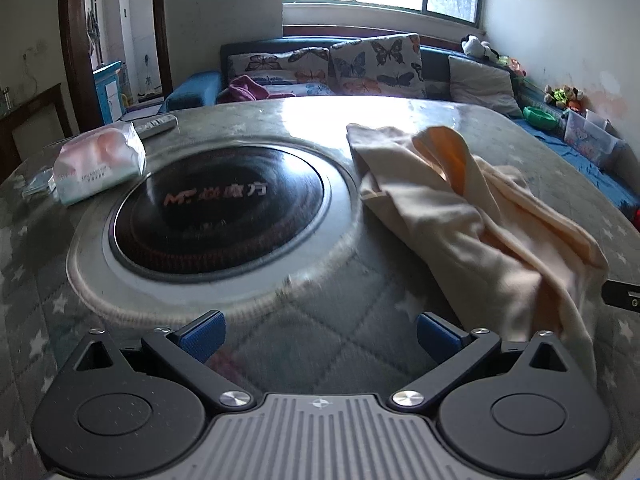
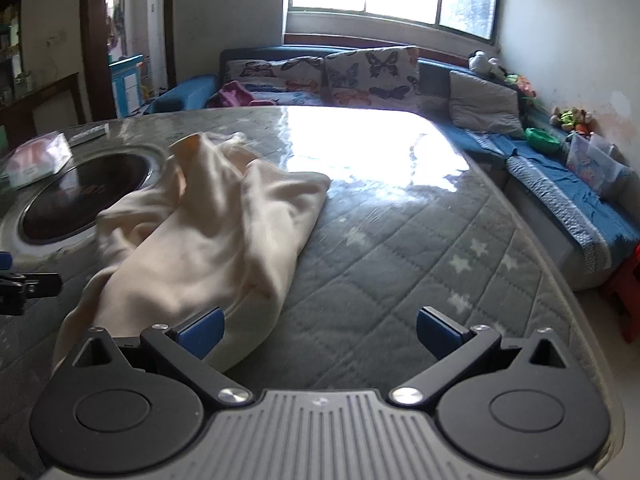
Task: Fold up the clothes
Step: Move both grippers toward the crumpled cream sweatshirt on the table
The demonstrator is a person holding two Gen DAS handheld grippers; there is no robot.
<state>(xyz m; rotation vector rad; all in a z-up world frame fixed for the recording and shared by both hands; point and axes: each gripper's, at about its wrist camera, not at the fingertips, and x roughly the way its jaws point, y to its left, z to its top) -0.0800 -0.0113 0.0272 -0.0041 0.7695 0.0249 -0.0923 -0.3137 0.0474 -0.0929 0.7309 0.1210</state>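
A cream garment [image 1: 472, 216] with an orange lining lies crumpled on the round table, right of the centre hob. My left gripper [image 1: 320, 334] hovers open over the quilted cover, the cloth just beyond its right finger, nothing between the jaws. In the right wrist view the same garment [image 2: 208, 240] sprawls at left and centre. My right gripper [image 2: 320, 334] is open, its left finger over the near edge of the cloth; whether it touches I cannot tell. Part of the other gripper shows at each view's side edge.
The table [image 2: 400, 248] has a grey star-quilted cover under clear plastic. A black induction hob [image 1: 220, 212] sits in its middle. A tissue pack [image 1: 96, 164] and a remote control [image 1: 154, 125] lie at far left. A blue sofa [image 2: 560, 200] with cushions runs behind and right.
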